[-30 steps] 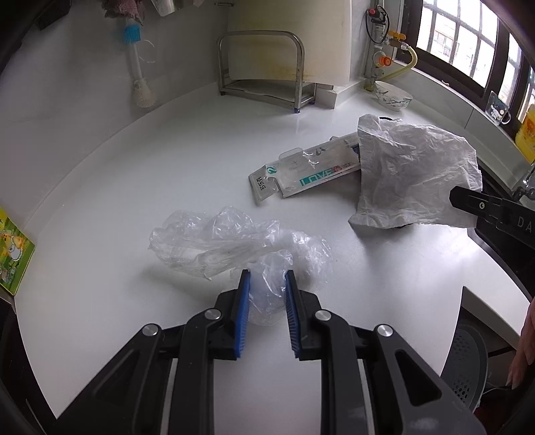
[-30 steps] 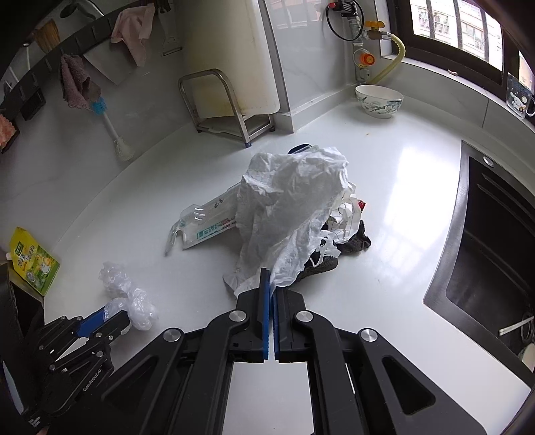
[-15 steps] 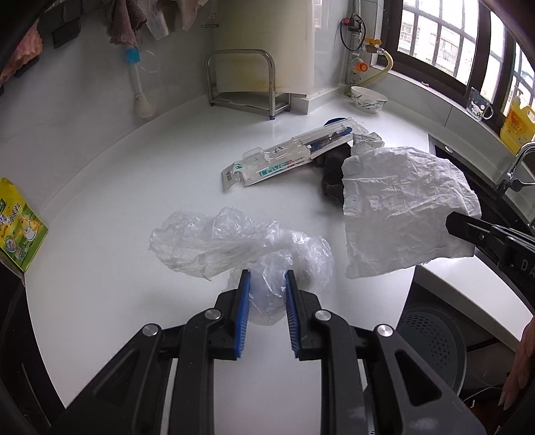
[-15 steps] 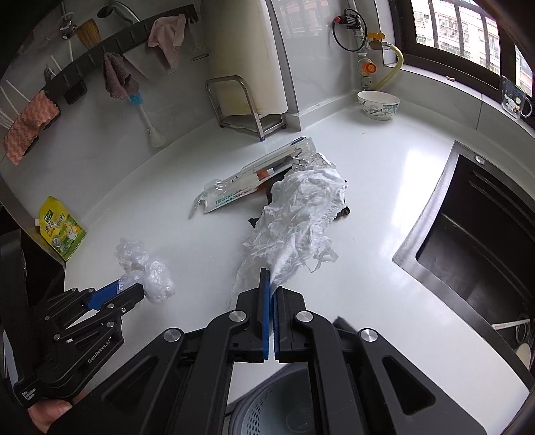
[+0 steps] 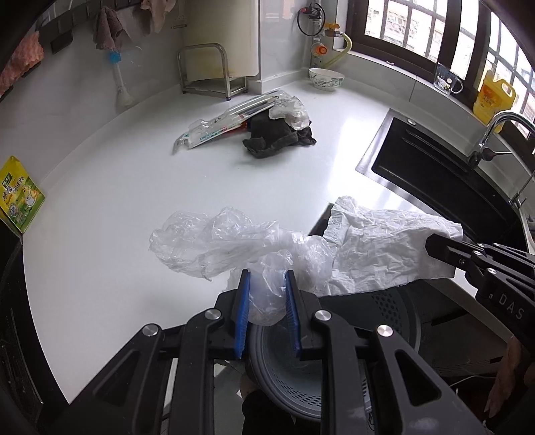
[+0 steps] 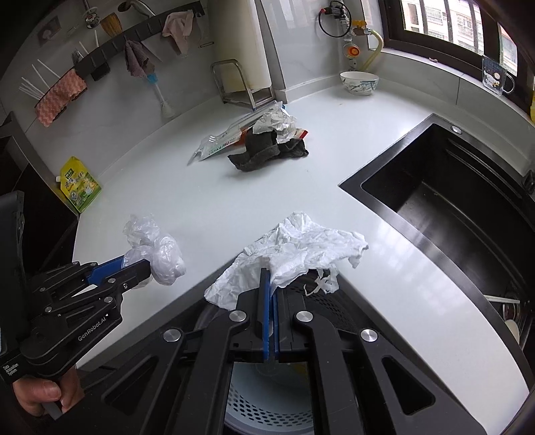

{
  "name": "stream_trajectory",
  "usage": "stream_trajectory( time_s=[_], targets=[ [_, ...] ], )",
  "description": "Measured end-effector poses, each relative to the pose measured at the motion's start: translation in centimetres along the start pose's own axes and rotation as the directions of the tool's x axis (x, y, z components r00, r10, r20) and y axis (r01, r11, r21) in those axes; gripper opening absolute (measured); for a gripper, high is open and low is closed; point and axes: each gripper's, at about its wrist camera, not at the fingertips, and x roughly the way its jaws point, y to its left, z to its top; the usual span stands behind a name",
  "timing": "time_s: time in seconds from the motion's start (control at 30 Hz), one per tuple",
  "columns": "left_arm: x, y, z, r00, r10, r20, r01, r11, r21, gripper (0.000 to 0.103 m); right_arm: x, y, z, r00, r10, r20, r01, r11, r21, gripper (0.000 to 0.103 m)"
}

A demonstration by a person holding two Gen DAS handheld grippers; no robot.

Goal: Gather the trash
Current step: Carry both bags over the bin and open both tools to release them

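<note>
Two tongs (image 5: 265,302) (image 6: 270,309) clamped on plastic bag (image 5: 234,241), paper towel (image 6: 294,254); light trash liable to miss bin (image 6: 267,395).

Beyond the left gripper (image 5: 266,284), which held a plastic bag (image 5: 230,247) above a perforated bin (image 5: 291,368), a wrapper pile (image 5: 264,120) lay far ahead on the counter (image 5: 133,187), the sink (image 5: 444,180) right, a paper sheet (image 5: 378,247) just right.

This is a home kitchen. A white counter (image 6: 334,174) holds a black sink (image 6: 468,214) with a tap (image 5: 495,134). A bowl (image 6: 359,83) sits behind the sink, by the window (image 6: 451,20). Cloths (image 6: 133,58) hang on the wall.
</note>
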Motion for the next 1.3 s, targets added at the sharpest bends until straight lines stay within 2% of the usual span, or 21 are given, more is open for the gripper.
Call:
stream_trajectory(
  time_s=[0.3,0.6,1.13,1.3],
  targets=[
    [0.2,-5.1,-4.0,0.999,-0.014,-0.051,0.013,1.0,-0.008,0.02,-1.2,-2.8,-5.0,0.998,0.006,-0.063,-0.007,1.0,-0.014,0.002],
    [1.9,-6.7,-7.0,0.993,-0.007,-0.121,0.003,1.0,-0.029,0.02,0.8,-3.8,-8.9,0.986,0.039,-0.161,-0.041,0.999,-0.011,0.002],
    [5.4,-6.5,-8.6,0.983,0.006,-0.182,-0.019,0.997,-0.073,0.021,5.3,-5.3,-10.7,0.962,0.062,-0.266,-0.061,0.998,0.012,0.002],
    [5.7,-6.4,-8.8,0.981,0.008,-0.196,-0.025,0.996,-0.086,0.024,5.7,-5.4,-11.1,0.957,0.064,-0.282,-0.063,0.998,0.013,0.002]
  ],
)
